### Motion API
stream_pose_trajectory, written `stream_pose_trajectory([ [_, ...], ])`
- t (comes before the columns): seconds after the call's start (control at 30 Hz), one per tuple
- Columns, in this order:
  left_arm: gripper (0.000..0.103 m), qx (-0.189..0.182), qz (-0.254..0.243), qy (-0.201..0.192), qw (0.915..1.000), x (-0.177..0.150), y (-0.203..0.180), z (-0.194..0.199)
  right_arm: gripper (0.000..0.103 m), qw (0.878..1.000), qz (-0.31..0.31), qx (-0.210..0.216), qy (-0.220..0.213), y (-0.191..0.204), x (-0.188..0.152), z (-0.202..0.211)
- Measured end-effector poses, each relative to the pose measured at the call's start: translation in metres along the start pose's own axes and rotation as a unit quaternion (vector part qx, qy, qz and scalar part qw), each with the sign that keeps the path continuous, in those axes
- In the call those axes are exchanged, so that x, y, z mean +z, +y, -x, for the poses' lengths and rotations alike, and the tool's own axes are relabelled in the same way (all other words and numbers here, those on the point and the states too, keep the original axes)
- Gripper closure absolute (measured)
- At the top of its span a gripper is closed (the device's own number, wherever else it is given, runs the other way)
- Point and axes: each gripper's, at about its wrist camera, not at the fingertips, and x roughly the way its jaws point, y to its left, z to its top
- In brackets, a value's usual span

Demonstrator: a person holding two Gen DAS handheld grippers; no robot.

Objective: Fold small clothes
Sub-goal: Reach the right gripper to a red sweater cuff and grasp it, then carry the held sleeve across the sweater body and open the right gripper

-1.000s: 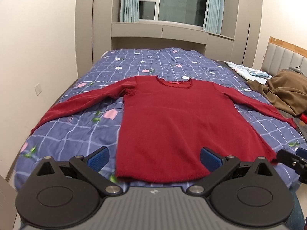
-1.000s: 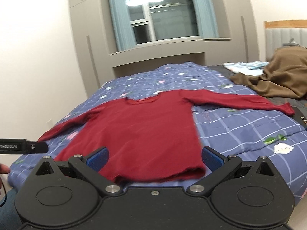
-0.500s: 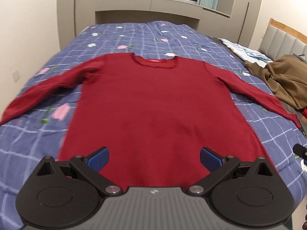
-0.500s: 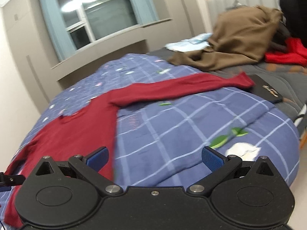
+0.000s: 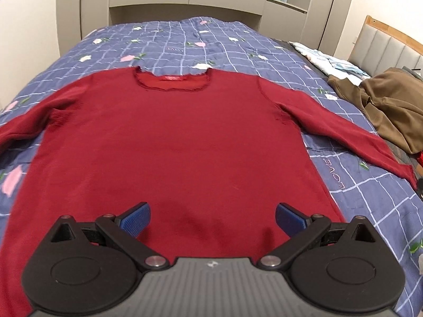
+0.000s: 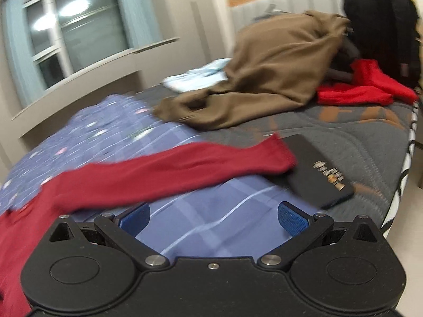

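Observation:
A dark red long-sleeved sweater (image 5: pixel 171 148) lies flat and face up on the blue checked bedspread (image 5: pixel 185 39), neck away from me, both sleeves spread out. My left gripper (image 5: pixel 212 218) hovers open over the lower middle of its body, nothing between the blue pads. In the right wrist view the sweater's right sleeve (image 6: pixel 169 171) stretches across the bedspread, its cuff (image 6: pixel 280 150) just beside a black book. My right gripper (image 6: pixel 213 218) is open above the bedspread, a little short of that sleeve.
A black book (image 6: pixel 320 174) lies on the grey mattress by the cuff. Beyond it sit a brown garment (image 6: pixel 267 76), a bright red garment (image 6: pixel 364 87), a black backpack (image 6: pixel 383 23) and pale blue cloth (image 6: pixel 195 76). The bed's right edge (image 6: pixel 396 198) drops off close by.
The left gripper has moved forward and lower over the sweater's body. The right gripper has swung right, from the sweater's body toward the right sleeve and cuff. Both stayed open.

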Motion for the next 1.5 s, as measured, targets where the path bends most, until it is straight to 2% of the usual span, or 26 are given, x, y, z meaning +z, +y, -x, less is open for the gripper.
stream_pose_trajectory([
  [0.13, 0.000, 0.002, -0.017, 0.012, 0.9998, 0.000, -0.009, -0.014, 0.003, 0.998, -0.051, -0.018, 0.026, -0.016, 0.021, -0.040],
  [0.3, 0.000, 0.006, -0.036, 0.019, 0.9991, -0.005, -0.016, -0.022, 0.013, 0.989, -0.131, -0.027, 0.065, -0.032, 0.034, -0.077],
  [0.4, 0.000, 0.003, -0.039, 0.022, 0.9990, -0.005, -0.016, -0.025, 0.022, 0.981, -0.173, -0.047, 0.078, -0.038, 0.033, -0.088],
  [0.5, 0.000, -0.004, -0.034, 0.029, 0.9990, -0.001, -0.012, -0.025, 0.036, 0.969, -0.229, -0.056, 0.075, -0.049, 0.033, -0.096],
  [0.57, 0.000, -0.006, -0.032, 0.029, 0.9990, 0.004, -0.008, -0.021, 0.056, 0.960, -0.265, -0.052, 0.071, -0.055, 0.035, -0.099],
  [0.6, 0.000, -0.006, -0.032, 0.026, 0.9991, 0.007, -0.006, -0.018, 0.062, 0.956, -0.280, -0.051, 0.069, -0.058, 0.036, -0.101],
  [0.67, 0.000, -0.002, -0.033, 0.017, 0.9993, 0.014, -0.001, -0.012, 0.087, 0.949, -0.303, -0.054, 0.064, -0.061, 0.038, -0.102],
  [0.73, 0.000, 0.011, -0.036, 0.008, 0.9993, 0.023, 0.004, -0.005, 0.094, 0.948, -0.309, -0.058, 0.054, -0.059, 0.042, -0.102],
  [0.77, 0.000, 0.018, -0.038, 0.003, 0.9991, 0.027, 0.007, -0.001, 0.097, 0.950, -0.304, -0.059, 0.047, -0.056, 0.045, -0.100],
  [0.93, 0.000, 0.037, -0.025, -0.007, 0.9990, 0.046, 0.027, 0.014, 0.098, 0.970, -0.238, -0.050, 0.005, -0.018, 0.075, -0.083],
  [1.07, 0.000, 0.037, 0.004, -0.020, 0.9991, 0.054, 0.051, 0.027, 0.098, 0.988, -0.151, -0.012, -0.040, 0.041, 0.109, -0.064],
  [1.17, 0.000, 0.037, 0.022, -0.030, 0.9986, 0.058, 0.068, 0.036, 0.098, 0.995, -0.071, 0.034, -0.068, 0.104, 0.125, -0.048],
  [1.23, 0.000, 0.040, 0.036, -0.037, 0.9979, 0.059, 0.081, 0.043, 0.098, 0.994, -0.025, 0.072, -0.078, 0.148, 0.130, -0.039],
  [1.33, 0.000, 0.047, 0.058, -0.046, 0.9961, 0.060, 0.105, 0.053, 0.098, 0.986, 0.041, 0.137, -0.081, 0.222, 0.127, -0.029],
  [1.5, 0.000, 0.076, 0.095, -0.063, 0.9906, 0.059, 0.149, 0.070, 0.098, 0.958, 0.146, 0.242, -0.050, 0.343, 0.086, -0.020],
])
